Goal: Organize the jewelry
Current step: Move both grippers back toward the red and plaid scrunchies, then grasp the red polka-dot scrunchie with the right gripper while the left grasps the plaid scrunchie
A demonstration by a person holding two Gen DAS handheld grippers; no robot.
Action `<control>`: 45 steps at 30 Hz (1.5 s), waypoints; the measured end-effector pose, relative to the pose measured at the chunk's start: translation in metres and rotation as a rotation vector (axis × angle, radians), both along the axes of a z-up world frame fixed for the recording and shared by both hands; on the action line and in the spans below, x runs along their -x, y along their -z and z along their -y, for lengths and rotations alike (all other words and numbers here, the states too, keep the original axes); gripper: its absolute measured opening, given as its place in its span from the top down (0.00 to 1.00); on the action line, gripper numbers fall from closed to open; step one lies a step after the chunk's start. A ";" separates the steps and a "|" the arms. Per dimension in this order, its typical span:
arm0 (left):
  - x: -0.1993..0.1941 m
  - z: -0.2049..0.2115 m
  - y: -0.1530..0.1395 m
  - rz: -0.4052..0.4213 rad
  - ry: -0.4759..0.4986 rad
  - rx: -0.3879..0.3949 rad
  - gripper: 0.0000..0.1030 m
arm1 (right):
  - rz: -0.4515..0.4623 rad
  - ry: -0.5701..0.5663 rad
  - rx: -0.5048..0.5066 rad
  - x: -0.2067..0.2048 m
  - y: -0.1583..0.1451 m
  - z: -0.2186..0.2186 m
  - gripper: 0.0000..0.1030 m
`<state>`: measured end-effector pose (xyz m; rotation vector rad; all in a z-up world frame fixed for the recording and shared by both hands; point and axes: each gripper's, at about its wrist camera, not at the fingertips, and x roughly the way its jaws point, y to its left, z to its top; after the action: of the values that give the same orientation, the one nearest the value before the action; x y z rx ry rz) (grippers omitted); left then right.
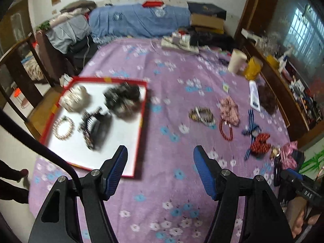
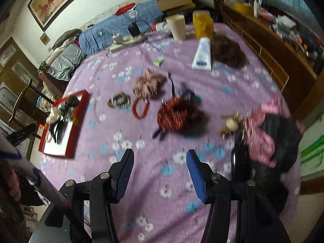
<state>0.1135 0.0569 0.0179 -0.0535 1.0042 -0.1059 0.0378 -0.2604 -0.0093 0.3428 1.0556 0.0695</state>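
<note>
Purple bedspread (image 1: 162, 192): red bracelet (image 1: 226, 130) lies right of tray (image 1: 139, 133). Left gripper (image 1: 160, 168), right gripper (image 2: 160, 169) jaws released, empty. Risk: blurred, fast approach snags neighbouring scrunchie (image 1: 229, 109).

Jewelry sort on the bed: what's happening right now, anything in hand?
Nothing in hand. Both the left gripper and right gripper are open and empty above the purple bedspread. The red tray already holds scrunchies, a bead bracelet and a black hair claw. Still loose on the bed: a red bracelet, a red scrunchie and a pink scrunchie.
</note>
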 end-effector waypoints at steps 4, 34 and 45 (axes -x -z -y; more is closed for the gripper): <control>-0.011 0.015 0.021 -0.043 0.054 -0.018 0.36 | -0.024 0.016 -0.024 0.010 0.021 0.001 0.44; -0.186 0.165 0.098 -0.179 0.369 0.089 0.36 | -0.023 0.139 -0.125 -0.049 0.041 0.014 0.43; -0.207 0.206 0.137 -0.274 0.444 0.098 0.92 | -0.065 0.145 -0.038 -0.089 0.071 0.005 0.52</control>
<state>0.3205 -0.1496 -0.1189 0.0685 1.2726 -0.5660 0.1266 -0.2653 -0.0801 0.4575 1.0914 -0.0522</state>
